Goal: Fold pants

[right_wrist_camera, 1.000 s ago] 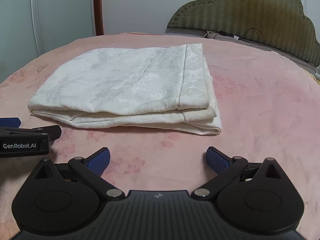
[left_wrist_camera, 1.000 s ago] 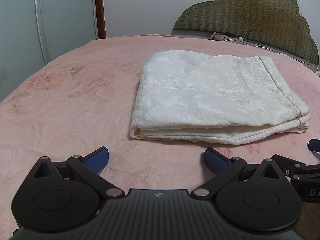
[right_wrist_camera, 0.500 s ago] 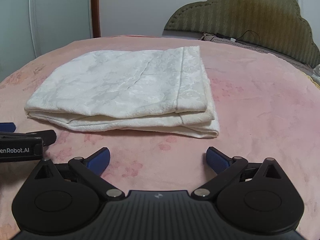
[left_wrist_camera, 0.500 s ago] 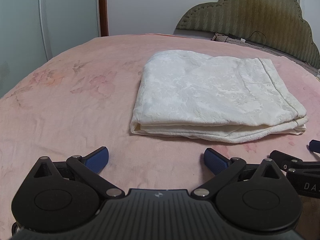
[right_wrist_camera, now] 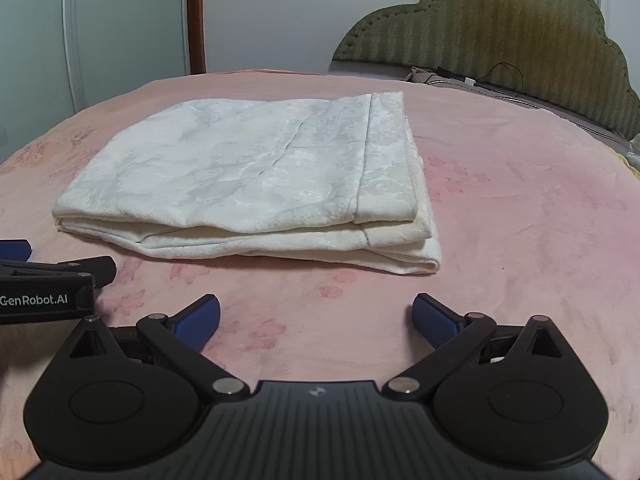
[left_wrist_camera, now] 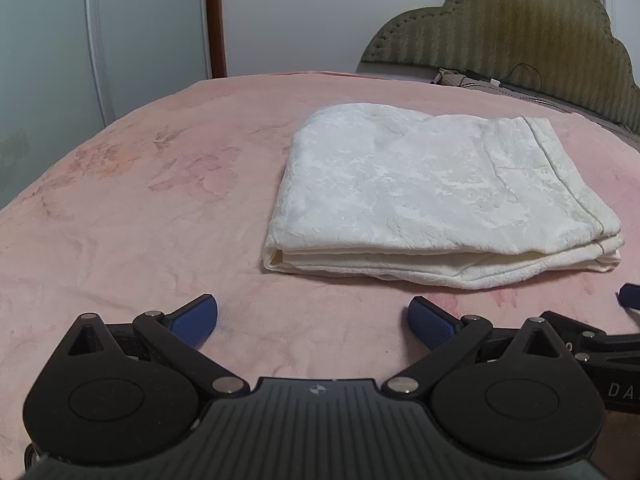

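The white pants (left_wrist_camera: 432, 196) lie folded into a flat layered rectangle on the pink bedspread (left_wrist_camera: 140, 220); in the right wrist view the pants (right_wrist_camera: 256, 184) sit left of centre with the waistband edge on the right. My left gripper (left_wrist_camera: 313, 320) is open and empty, a short way in front of the stack. My right gripper (right_wrist_camera: 316, 318) is also open and empty, just short of the stack's near edge. The right gripper's fingers (left_wrist_camera: 629, 295) show at the right edge of the left wrist view, and the left gripper's fingers (right_wrist_camera: 96, 268) at the left of the right wrist view.
An olive padded headboard (right_wrist_camera: 500, 32) stands at the back right with a cable (right_wrist_camera: 492, 80) and clutter beside it. White wardrobe doors (left_wrist_camera: 96, 40) and a brown door frame (left_wrist_camera: 214, 20) line the wall at left. The bed (right_wrist_camera: 540, 208) extends around the pants.
Both grippers have drawn back slightly from the folded pants, staying open. The pants have not moved.
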Available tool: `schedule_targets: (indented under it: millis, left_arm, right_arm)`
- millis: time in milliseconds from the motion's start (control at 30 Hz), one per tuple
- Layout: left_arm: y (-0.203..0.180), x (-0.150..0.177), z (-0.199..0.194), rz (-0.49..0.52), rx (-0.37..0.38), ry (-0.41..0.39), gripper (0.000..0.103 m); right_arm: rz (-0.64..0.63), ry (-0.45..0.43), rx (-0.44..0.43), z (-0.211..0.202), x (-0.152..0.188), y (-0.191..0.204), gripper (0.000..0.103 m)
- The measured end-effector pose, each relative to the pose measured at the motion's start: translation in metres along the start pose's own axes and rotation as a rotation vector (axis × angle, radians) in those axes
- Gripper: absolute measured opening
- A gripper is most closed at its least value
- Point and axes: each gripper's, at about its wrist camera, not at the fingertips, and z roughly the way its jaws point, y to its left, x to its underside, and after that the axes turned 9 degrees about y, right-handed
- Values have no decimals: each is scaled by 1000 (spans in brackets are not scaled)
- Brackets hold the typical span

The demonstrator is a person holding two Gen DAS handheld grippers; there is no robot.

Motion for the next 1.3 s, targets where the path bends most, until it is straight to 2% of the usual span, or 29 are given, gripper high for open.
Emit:
schedule_targets:
  millis: [300, 533, 733, 1300]
  left_arm:
    - [2, 0, 1, -2, 5, 2, 103]
    - [5, 2, -1, 8, 29, -3, 103]
    - [2, 2, -1, 22, 20, -4, 103]
    - [-1, 2, -1, 34, 19, -3, 103]
  right_arm:
    - [6, 3, -11, -1, 1, -2, 103]
    - [-20, -12, 24, -9, 7, -2, 103]
    - [14, 9, -22, -7, 6, -12, 103]
    - [11, 7, -21, -6, 7, -12, 103]
